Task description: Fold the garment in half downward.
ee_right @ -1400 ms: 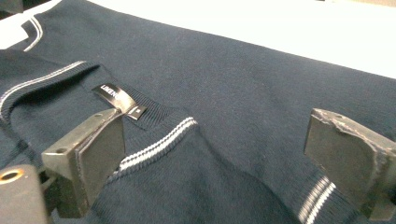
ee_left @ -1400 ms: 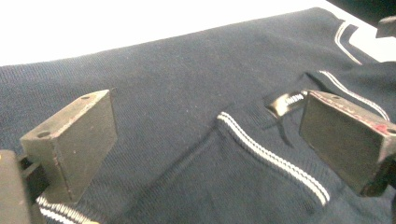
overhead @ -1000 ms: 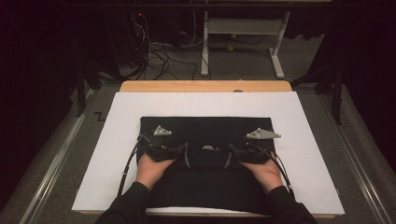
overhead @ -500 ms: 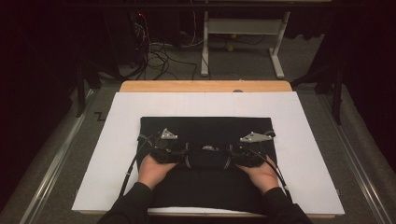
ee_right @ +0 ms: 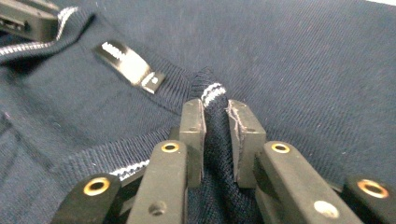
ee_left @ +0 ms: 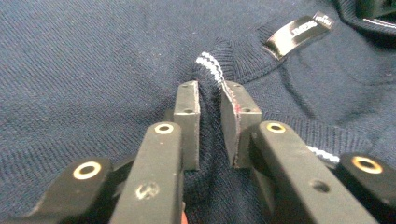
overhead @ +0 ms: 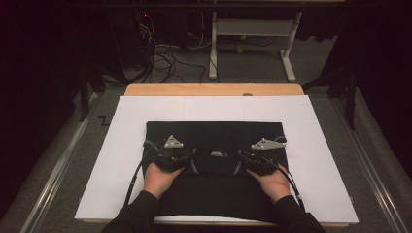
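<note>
- Centrally placed on the white sheet [overhead: 121,145] that covers the counter [overhead: 214,90], a dark navy knitted sweater [overhead: 214,133] lies flat, its far edge parallel to the counter's far edge and its near part reaching towards the counter's near edge.
- Left gripper [ee_left: 211,109]: the jaws have just been closing and now pinch a raised fold of the ribbed collar [ee_left: 208,70], white stripes showing just above the pads.
- Right gripper [ee_right: 215,116]: the jaws have likewise just been closing and now clamp a matching fold of the collar at the neckline's other side; the left gripper shows far off at the upper left corner of this view.
- High view: left gripper [overhead: 187,156] and right gripper [overhead: 243,159] sit either side of the neck opening, both hands low on the cloth.
- Handling, as judged: the knit is soft, light and limp, not fragile; it will sag and stretch between two hold points and is unlikely to slip from the pads. The ribbed collar is the thickest, firmest edge, so a hold there or at the shoulders seems soundest; a thin pinch may gather one layer only.
- Writing: a glossy black neck label [ee_left: 299,30] sewn inside the back neck, also visible from the right gripper [ee_right: 128,65]; its pale lettering is too small and blurred to read.
</note>
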